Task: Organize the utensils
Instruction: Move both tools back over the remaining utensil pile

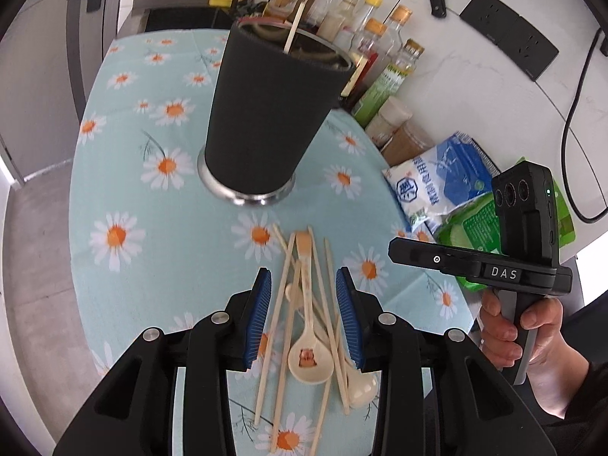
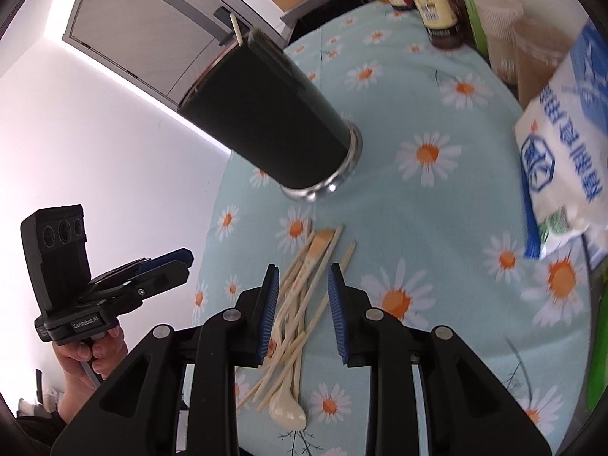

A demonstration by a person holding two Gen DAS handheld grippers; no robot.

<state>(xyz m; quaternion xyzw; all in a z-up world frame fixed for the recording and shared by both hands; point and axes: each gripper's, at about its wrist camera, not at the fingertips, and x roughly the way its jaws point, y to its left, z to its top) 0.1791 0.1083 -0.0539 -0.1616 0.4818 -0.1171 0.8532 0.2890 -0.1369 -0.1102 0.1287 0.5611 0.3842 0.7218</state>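
Both my claws hang over the pile of chopsticks (image 1: pixel 283 315) and spoons (image 1: pixel 309 357), pointing steeply down. My left claw (image 1: pixel 304 319) is spread, nothing pinched; my right claw (image 2: pixel 302 313) likewise, straddling the pile. Advice: select one outer stick, align pads across it, and close only once low enough. Ahead of both claws stands the cup (image 1: pixel 266 114), holding one stick (image 1: pixel 294 28).

Tablecloth (image 1: pixel 159 250): pale aqua, printed with white daisies, orange centres; utensil cup (image 1: pixel 266 114): matt black, silver base; chopsticks (image 1: pixel 279 304): light tan wood; spoons (image 1: pixel 309 361): cream, one with brown bear motif; gripper pads (image 1: pixel 262 319): blue, ribbed; bag (image 1: pixel 437 186), far right: white and blue.
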